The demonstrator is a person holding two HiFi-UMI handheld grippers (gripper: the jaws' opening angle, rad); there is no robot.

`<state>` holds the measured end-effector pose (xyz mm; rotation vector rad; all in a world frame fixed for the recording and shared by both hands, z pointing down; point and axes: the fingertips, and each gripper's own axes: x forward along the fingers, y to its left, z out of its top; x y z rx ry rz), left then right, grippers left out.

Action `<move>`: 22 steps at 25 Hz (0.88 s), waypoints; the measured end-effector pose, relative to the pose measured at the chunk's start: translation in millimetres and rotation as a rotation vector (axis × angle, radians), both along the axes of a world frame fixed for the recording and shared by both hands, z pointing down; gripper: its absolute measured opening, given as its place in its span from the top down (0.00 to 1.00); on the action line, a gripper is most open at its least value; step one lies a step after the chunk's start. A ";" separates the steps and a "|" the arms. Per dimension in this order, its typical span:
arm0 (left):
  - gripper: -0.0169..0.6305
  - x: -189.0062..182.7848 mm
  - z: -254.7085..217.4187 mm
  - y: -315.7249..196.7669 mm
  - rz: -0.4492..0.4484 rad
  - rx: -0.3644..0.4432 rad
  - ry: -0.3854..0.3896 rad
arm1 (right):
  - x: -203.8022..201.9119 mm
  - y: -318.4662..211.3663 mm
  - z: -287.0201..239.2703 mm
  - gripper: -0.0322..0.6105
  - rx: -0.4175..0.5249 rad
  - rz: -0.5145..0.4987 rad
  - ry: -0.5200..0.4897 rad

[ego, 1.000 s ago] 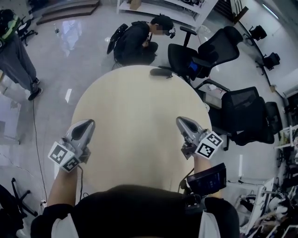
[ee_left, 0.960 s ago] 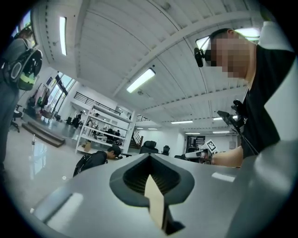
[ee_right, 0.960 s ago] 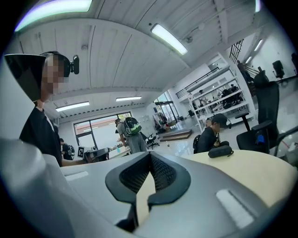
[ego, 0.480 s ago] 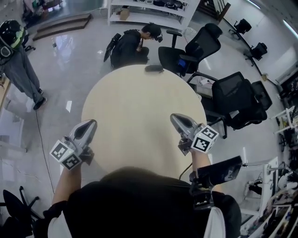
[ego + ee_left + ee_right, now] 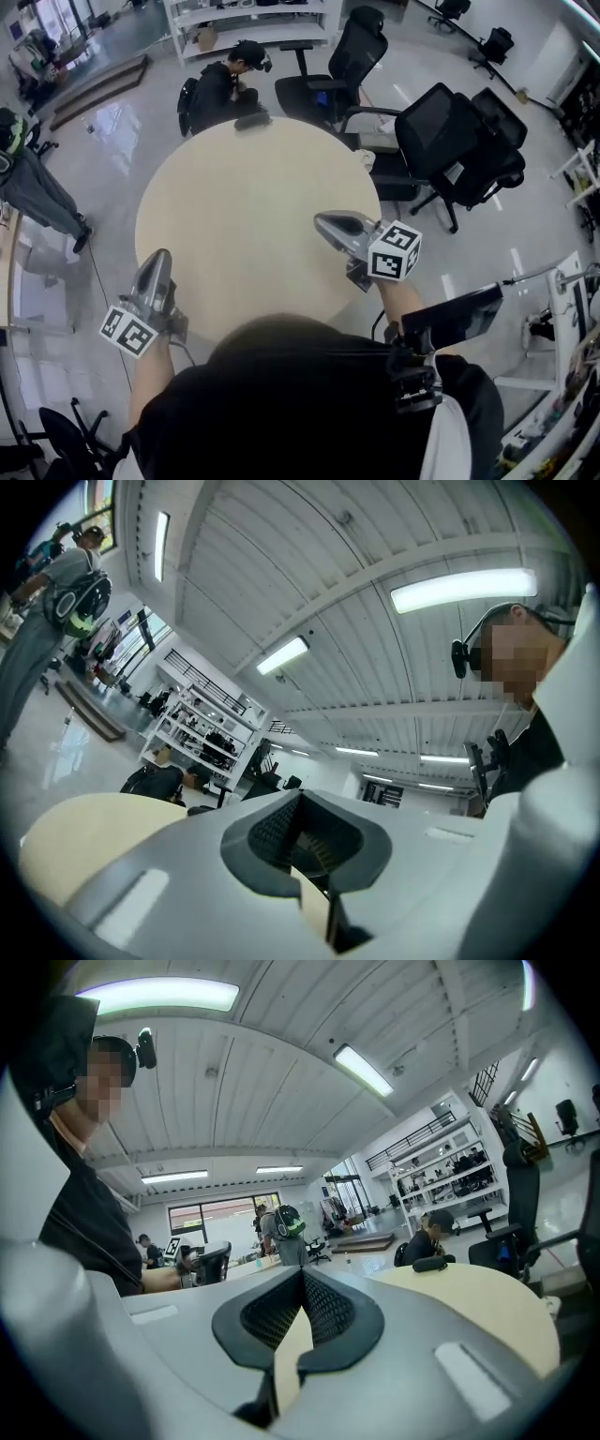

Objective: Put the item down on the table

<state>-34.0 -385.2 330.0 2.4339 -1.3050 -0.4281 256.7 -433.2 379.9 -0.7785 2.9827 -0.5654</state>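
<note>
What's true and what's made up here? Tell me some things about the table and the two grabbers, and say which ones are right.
1. The table is round. True.
2. The left gripper is holding a toy. False: its jaws are together with nothing between them.
3. A dark thing lies at the far edge of the table. True.
4. The right gripper has its jaws wide open. False: they are shut, and empty too.
5. The chairs beside the table are red. False: they are black.
</note>
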 end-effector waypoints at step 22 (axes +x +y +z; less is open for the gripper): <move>0.98 -10.5 -5.2 -0.7 0.259 0.060 -0.041 | -60.6 22.2 -1.1 0.93 -0.018 0.120 0.013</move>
